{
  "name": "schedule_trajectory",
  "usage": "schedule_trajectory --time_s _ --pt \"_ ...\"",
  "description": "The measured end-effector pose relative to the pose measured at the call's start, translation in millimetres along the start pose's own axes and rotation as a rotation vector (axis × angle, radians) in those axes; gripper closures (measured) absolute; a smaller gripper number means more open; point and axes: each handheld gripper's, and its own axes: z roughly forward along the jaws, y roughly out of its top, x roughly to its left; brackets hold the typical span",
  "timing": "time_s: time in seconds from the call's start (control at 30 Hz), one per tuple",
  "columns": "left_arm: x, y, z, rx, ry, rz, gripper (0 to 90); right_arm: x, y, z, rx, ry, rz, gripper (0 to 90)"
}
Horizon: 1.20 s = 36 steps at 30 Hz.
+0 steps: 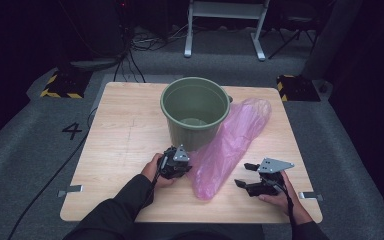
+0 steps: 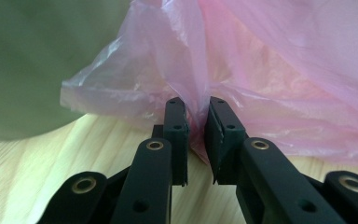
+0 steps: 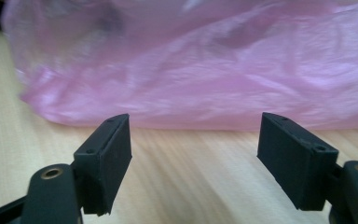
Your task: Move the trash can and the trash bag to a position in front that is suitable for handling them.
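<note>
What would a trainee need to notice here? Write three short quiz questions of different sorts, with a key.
1. True or false: the left gripper is shut on a fold of the pink plastic bag.
2. Multiple choice: the green bucket stands A) upright on the wooden table, B) tipped on its side, C) inside the bag.
3. Fill in: the right gripper has its jaws ____, with bare table between them and the bag just ahead.

Key: 1 true; 2 A; 3 open.
</note>
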Motion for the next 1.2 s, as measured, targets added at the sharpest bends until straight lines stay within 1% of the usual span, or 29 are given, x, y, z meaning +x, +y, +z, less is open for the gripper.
schedule_trajectory --time_s 0.1,0.17,0.2,0.27,0.33,0.4,0.5,0.57,0.67,0.7,0.73,0.8,0.9,0.93,1.03,1.1,1.13,1.2 --pt "6.7 -5.2 -5.3 0.009 0.011 0.001 79.2 -3.3 2.0 0.6 -0.001 -0.005 -0.012 21.9" --pt "11.9 -9.4 -9.3 0.012 0.014 -0.014 79.2 -4.4 4.5 1.7 -0.004 -0.014 -0.026 21.3" --pt "14.6 -11.8 -11.5 0.013 0.018 -0.017 79.2 -5.4 5.5 2.5 -0.008 -0.01 -0.022 21.1" --pt "20.1 -16.8 -15.6 0.013 0.024 -0.033 79.1 -8.2 7.5 5.1 -0.013 -0.023 -0.021 20.8" --pt "26.4 -21.8 -19.7 0.01 0.041 -0.045 78.9 -10.9 9.6 8.2 -0.018 -0.015 -0.022 20.3" --pt "32.9 -26.7 -23.5 0.01 0.046 -0.067 78.5 -11.4 11.6 12.9 -0.011 -0.023 -0.038 20.4" --pt "41.3 -32.2 -26.8 -0.001 0.067 -0.083 77.1 -11.3 13.0 23.4 0.008 -0.026 -0.077 21.6" --pt "45.9 -34.7 -28.3 -0.004 0.079 -0.099 76.3 -11.3 13.9 30.5 0.017 -0.015 -0.078 21.9" --pt "51.9 -37.8 -29.8 -0.01 0.102 -0.11 75.3 -10.1 16.5 38.4 0.032 -0.025 -0.091 22.0" --pt "53.6 -38.9 -30.4 -0.01 0.108 -0.119 75.2 -9.9 17.2 40.3 0.03 -0.026 -0.087 22.0" --pt "55.5 -39.7 -30.2 -0.019 0.114 -0.115 75.0 -10.2 17.8 42.2 0.028 -0.021 -0.079 21.9" --pt "58.4 -40.5 -30.4 -0.021 0.125 -0.125 74.6 -10.7 18.5 46.4 0.03 -0.02 -0.069 21.7" --pt "62.9 -42.1 -29.9 -0.034 0.141 -0.144 72.9 -14.6 17.5 54.9 0.033 -0.009 -0.035 21.7" --pt "64.3 -42.6 -30.2 -0.035 0.143 -0.145 71.6 -16.6 16.9 57.9 0.038 0.001 -0.024 21.6" --pt "66.3 -43.6 -29.9 -0.044 0.149 -0.157 68.9 -21.0 15.7 66.2 0.058 0.01 -0.006 21.6" --pt "67.5 -44.1 -29.1 -0.051 0.16 -0.159 66.8 -22.5 17.0 69.8 0.079 0.007 -0.001 21.5" --pt "68.7 -44.1 -29.1 -0.051 0.167 -0.159 65.9 -23.1 17.6 70.4 0.072 0.006 0.0 22.0" --pt "70.6 -44.3 -28.1 -0.056 0.177 -0.183 60.9 -24.6 18.5 72.4 0.089 -0.002 0.01 23.5"
